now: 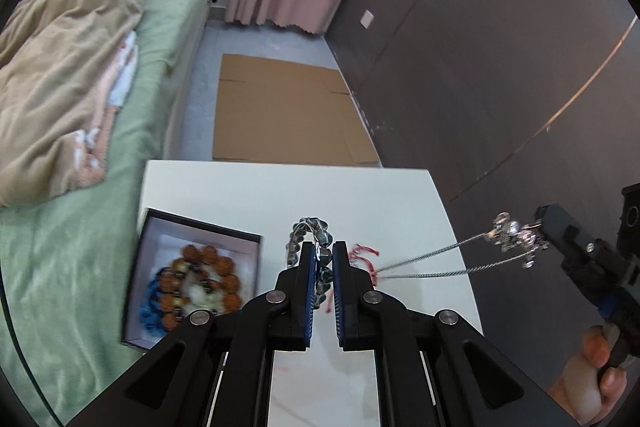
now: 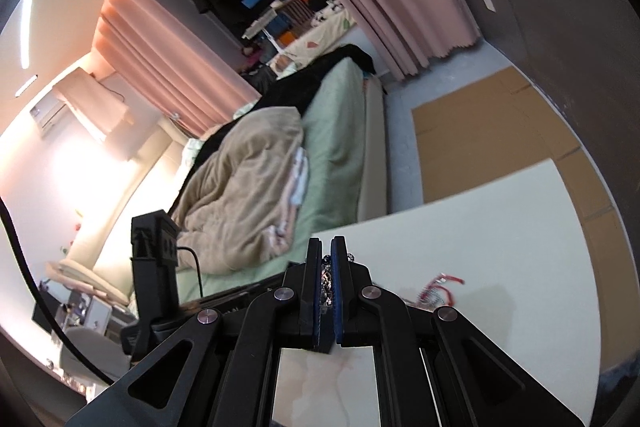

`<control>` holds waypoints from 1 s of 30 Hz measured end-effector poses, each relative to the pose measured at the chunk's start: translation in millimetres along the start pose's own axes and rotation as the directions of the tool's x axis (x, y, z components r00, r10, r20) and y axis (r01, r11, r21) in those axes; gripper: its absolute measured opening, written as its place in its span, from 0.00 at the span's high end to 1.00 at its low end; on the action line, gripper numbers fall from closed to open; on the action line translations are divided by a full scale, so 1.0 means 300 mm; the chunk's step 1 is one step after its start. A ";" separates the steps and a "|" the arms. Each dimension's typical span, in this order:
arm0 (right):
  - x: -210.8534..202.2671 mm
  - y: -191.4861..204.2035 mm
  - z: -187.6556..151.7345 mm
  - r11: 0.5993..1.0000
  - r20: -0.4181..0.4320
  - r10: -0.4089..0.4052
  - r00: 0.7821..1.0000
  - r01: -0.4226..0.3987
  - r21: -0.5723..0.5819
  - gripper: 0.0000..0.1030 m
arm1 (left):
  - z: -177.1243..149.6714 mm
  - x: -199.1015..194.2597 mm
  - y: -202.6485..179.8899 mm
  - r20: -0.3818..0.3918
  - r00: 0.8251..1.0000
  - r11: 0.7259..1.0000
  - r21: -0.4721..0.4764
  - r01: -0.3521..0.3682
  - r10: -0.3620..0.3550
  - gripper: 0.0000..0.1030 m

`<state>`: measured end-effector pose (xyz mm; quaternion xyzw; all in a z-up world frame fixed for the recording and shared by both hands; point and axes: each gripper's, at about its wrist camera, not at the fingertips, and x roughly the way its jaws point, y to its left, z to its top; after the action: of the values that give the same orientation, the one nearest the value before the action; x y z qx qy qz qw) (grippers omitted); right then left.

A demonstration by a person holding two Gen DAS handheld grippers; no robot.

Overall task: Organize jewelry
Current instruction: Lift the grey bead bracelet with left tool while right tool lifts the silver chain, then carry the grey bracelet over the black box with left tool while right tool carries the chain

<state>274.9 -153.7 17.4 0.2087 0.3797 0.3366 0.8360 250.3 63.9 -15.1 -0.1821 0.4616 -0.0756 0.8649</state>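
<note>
Left claw (image 1: pixel 323 254), lower centre of its own view: narrow, pinching a dark beaded bracelet (image 1: pixel 310 233) that loops up beyond the fingertips above the white desk (image 1: pixel 360 199).

Right claw (image 1: pixel 548 231), right edge of the left view: clamped on the charm cluster of a silver chain (image 1: pixel 440 259). Two strands run taut from it down and left toward a red cord piece (image 1: pixel 362 257) on the desk. In the right wrist view, silver links show between the nearly closed pads (image 2: pixel 338 287).

Open box (image 1: pixel 256 239), lower left of the left view, holds brown beads (image 1: pixel 204 279) and a blue piece (image 1: pixel 150 311).

Risks, as judged:
- Chain ends look caught at or near the red cord; cannot tell if tangled. Lifting the right claw further may drag the cord along or fling it off the desk.
- Strands look tight; a hard pull could strain the links or slip the charms from the pads.
- Bracelet held by one bead; a swing toward the box may roll it free.
- Chain runs close beside the left claw; crossing paths could snag both.
</note>
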 end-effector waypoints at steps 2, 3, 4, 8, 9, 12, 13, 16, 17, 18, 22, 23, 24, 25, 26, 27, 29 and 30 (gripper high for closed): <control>0.005 0.041 0.015 1.000 0.007 0.001 1.000 -0.001 -0.014 0.94 | 0.002 -0.018 0.029 0.008 1.000 1.000 -0.013 0.000 0.000 0.92; 0.007 0.059 0.020 1.000 0.010 0.001 1.000 -0.001 -0.020 0.94 | 0.001 -0.023 0.038 0.012 1.000 1.000 -0.016 -0.001 0.001 0.92; 0.008 0.078 0.026 1.000 0.015 0.000 1.000 0.000 -0.028 0.94 | 0.002 -0.029 0.049 0.015 1.000 1.000 -0.018 0.000 0.000 0.92; 0.013 0.153 0.049 0.998 0.026 -0.008 1.000 0.010 -0.056 0.94 | -0.001 -0.048 0.083 0.022 1.000 1.000 -0.014 -0.004 0.005 0.92; 0.010 0.170 0.058 0.998 0.030 -0.012 0.999 0.014 -0.064 0.94 | -0.001 -0.048 0.093 0.018 1.000 1.000 -0.015 -0.002 0.002 0.92; -0.007 0.240 0.094 0.996 0.054 -0.017 0.998 0.021 -0.088 0.94 | 0.006 -0.049 0.127 0.024 0.999 0.999 -0.027 -0.021 0.022 0.92; -0.013 0.275 0.111 0.994 0.062 -0.017 0.998 0.024 -0.104 0.94 | 0.007 -0.051 0.138 0.025 0.999 0.999 -0.037 -0.024 0.025 0.92; -0.027 0.351 0.134 0.989 0.080 -0.022 0.997 0.033 -0.144 0.94 | 0.013 -0.053 0.173 0.014 1.000 0.998 -0.063 -0.022 0.022 0.91; -0.029 0.378 0.143 0.988 0.084 -0.021 0.996 0.034 -0.154 0.94 | 0.016 -0.057 0.180 0.013 1.000 0.998 -0.067 -0.013 0.014 0.90; -0.030 0.404 0.152 0.986 0.087 -0.020 0.996 0.034 -0.164 0.94 | 0.019 -0.065 0.186 0.009 1.000 0.998 -0.070 -0.004 0.005 0.81; -0.043 0.509 0.177 0.978 0.109 -0.019 0.994 0.041 -0.207 0.95 | 0.019 -0.122 0.211 0.053 0.998 0.996 -0.084 0.025 -0.020 0.46; -0.047 0.529 0.182 0.976 0.114 -0.017 0.993 0.042 -0.215 0.95 | 0.021 -0.137 0.217 0.062 0.998 0.996 -0.084 0.023 -0.018 0.46; -0.052 0.552 0.187 0.974 0.120 -0.014 0.993 0.041 -0.224 0.95 | 0.023 -0.153 0.226 0.067 0.998 0.996 -0.084 0.028 -0.023 0.46; -0.057 0.576 0.194 0.971 0.126 -0.011 0.992 0.040 -0.235 0.95 | 0.024 -0.162 0.234 0.071 0.997 0.996 -0.086 0.033 -0.027 0.46; -0.059 0.600 0.199 0.968 0.131 -0.008 0.991 0.040 -0.247 0.95 | 0.024 -0.176 0.247 0.077 0.997 0.995 -0.090 0.031 -0.024 0.46; -0.059 0.620 0.204 0.966 0.134 -0.005 0.991 0.039 -0.256 0.95 | 0.024 -0.185 0.256 0.082 0.996 0.995 -0.092 0.028 -0.020 0.46; -0.054 0.659 0.212 0.961 0.137 0.000 0.991 0.038 -0.275 0.95 | 0.025 -0.204 0.278 0.093 0.996 0.995 -0.099 0.023 -0.014 0.46; -0.049 0.674 0.214 0.959 0.136 0.002 0.991 0.037 -0.280 0.95 | 0.025 -0.217 0.291 0.099 0.995 0.994 -0.105 0.023 -0.012 0.46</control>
<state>235.7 -31.5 187.0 0.1062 0.2723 0.3651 0.8839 216.7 165.7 5.3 -0.2350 0.4204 -0.0496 0.8750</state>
